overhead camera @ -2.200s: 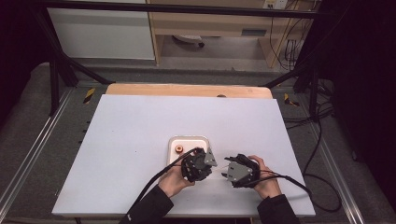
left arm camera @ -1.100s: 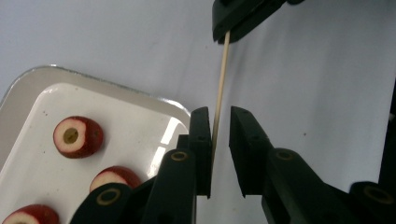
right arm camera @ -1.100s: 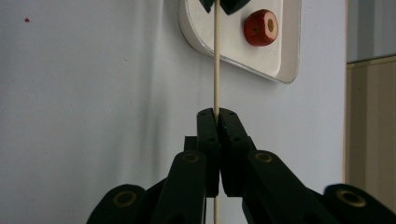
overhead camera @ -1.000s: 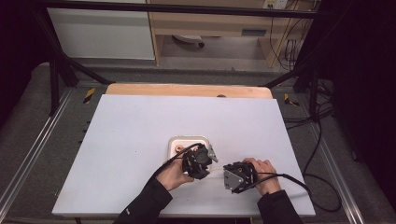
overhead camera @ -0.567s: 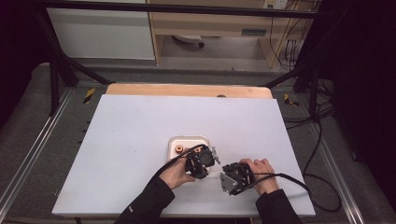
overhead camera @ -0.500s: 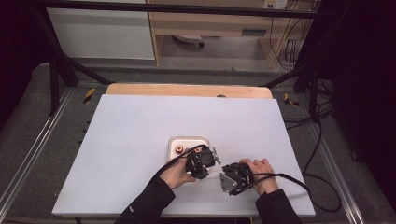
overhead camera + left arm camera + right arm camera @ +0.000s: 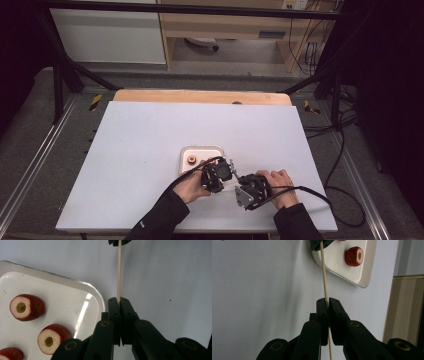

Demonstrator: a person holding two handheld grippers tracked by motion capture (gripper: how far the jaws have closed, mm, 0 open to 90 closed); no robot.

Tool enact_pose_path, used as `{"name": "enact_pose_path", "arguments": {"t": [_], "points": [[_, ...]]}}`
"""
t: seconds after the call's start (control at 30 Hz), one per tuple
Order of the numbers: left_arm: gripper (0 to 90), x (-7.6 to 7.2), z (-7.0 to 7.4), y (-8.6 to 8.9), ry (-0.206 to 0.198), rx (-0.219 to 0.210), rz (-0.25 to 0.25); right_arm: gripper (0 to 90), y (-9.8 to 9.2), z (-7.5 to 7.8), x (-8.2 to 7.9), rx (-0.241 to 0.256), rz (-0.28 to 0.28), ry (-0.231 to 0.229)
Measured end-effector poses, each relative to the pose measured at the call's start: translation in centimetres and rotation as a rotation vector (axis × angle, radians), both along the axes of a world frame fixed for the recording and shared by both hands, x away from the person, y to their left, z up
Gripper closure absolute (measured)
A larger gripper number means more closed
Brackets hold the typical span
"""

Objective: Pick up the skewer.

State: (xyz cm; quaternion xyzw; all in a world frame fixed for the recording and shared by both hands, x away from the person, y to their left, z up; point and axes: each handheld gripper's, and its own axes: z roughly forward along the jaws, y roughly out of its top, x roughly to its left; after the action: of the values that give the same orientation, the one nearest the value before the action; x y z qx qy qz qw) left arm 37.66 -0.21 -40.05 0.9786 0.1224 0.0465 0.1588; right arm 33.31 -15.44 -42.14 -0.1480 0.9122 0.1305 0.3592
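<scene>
A thin wooden skewer (image 7: 119, 270) spans between my two grippers just above the table. My left gripper (image 7: 118, 301) is shut on one end of it, right beside the corner of a white tray (image 7: 62, 297). My right gripper (image 7: 325, 301) is shut on the skewer (image 7: 323, 272) farther along, and the stick runs on past its jaws toward the camera. Red cored fruit pieces (image 7: 27, 307) lie on the tray; one piece (image 7: 354, 256) also appears in the right gripper view. In the high view both grippers, left (image 7: 218, 175) and right (image 7: 247, 189), sit close together near the table's front edge.
The white tray (image 7: 202, 151) lies mid-table just behind the hands. The pale table top (image 7: 150, 135) stretches wide to the left and back. A cable (image 7: 320, 197) trails right from the right gripper. A wooden strip (image 7: 200, 96) borders the far edge.
The left gripper has edged right and the right gripper has turned slightly toward it, so the two now stand closer together. The tray has not moved.
</scene>
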Motion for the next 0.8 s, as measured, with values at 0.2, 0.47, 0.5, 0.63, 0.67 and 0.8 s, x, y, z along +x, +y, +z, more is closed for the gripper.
{"name": "enact_pose_path", "arguments": {"t": [0.2,0.47,0.5,0.63,0.67,0.8], "points": [[88.8,-0.2,0.3,0.8,-0.024,-0.029,0.029,71.4,-0.4,0.7,0.1,0.121,-0.07,0.017],[88.7,-0.7,0.5,3.4,-0.043,-0.115,0.129,39.4,-2.6,1.6,1.2,0.379,-0.28,0.146],[88.7,-0.7,0.5,3.7,-0.044,-0.122,0.141,37.1,-2.8,1.6,1.4,0.405,-0.311,0.172],[88.7,-0.9,0.5,4.8,-0.048,-0.166,0.19,26.5,-3.7,1.3,2.1,0.497,-0.417,0.268],[88.7,-1.1,0.4,5.6,-0.042,-0.22,0.226,25.4,-3.9,1.2,2.3,0.509,-0.447,0.296],[88.7,-1.9,0.1,7.1,-0.059,-0.335,0.31,20.7,-4.5,0.6,2.9,0.577,-0.515,0.37]]}}
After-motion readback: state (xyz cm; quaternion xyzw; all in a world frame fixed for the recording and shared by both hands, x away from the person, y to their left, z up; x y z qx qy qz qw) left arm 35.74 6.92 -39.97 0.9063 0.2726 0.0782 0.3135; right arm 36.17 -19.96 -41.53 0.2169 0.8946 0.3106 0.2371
